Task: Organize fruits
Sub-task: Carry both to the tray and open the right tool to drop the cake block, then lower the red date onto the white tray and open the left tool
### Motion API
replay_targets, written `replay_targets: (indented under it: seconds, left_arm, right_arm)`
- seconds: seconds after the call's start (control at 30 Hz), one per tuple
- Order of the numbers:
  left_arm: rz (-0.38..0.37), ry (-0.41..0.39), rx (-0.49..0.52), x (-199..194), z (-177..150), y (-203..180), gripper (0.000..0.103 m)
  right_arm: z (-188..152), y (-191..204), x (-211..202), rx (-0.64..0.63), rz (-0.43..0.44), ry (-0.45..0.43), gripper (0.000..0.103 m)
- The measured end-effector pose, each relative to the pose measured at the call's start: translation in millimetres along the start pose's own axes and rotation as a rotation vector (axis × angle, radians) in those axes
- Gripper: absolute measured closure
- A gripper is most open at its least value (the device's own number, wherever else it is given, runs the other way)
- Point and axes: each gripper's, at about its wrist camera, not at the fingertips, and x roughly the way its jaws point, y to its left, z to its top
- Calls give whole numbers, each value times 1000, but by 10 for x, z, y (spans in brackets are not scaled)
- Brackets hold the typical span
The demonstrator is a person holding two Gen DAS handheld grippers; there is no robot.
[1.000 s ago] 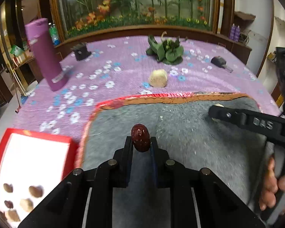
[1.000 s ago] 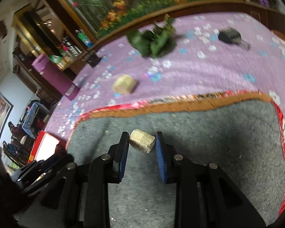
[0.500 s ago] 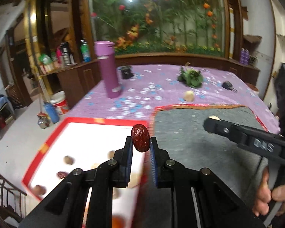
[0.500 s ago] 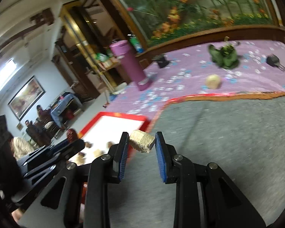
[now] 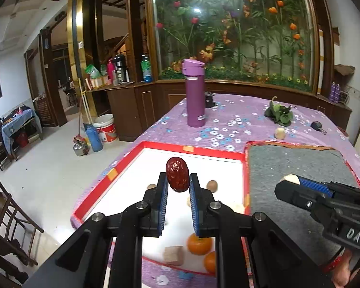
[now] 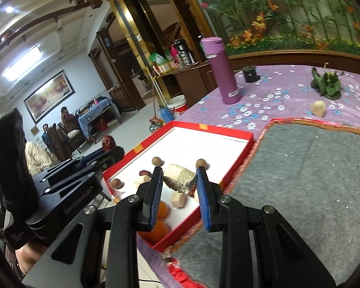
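Note:
My left gripper (image 5: 177, 180) is shut on a dark red date (image 5: 177, 174), held in the air above the red-rimmed white tray (image 5: 199, 154). My right gripper (image 6: 178, 175) is shut on a pale beige block (image 6: 178, 177) over the tray's (image 6: 228, 132) near right part. The tray holds small brown round fruits (image 6: 156, 161), oranges (image 5: 199, 243), a tan cube (image 5: 172, 255) and other beige pieces. The left gripper with its date (image 6: 108, 143) shows at the left of the right wrist view. The right gripper's fingers (image 5: 307, 188) show at the right of the left wrist view.
A grey mat (image 6: 312, 175) lies right of the tray on the purple flowered tablecloth (image 5: 230, 117). Further back stand a purple bottle (image 5: 194, 96), a beige block (image 5: 280, 133), green leaves (image 5: 279, 114) and a small black object (image 5: 316, 126). The table edge drops off left of the tray.
Both grippers have swung left from over the grey mat to over the tray, each still holding its piece. The view has risen and the tray's contents have come into sight.

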Motion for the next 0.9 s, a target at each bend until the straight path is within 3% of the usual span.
replay_targets:
  seconds: [0.9]
  left_arm:
    - [50, 23, -42, 158, -77, 286, 87]
  right_arm:
    - [-12, 267, 351, -26, 31, 44, 73]
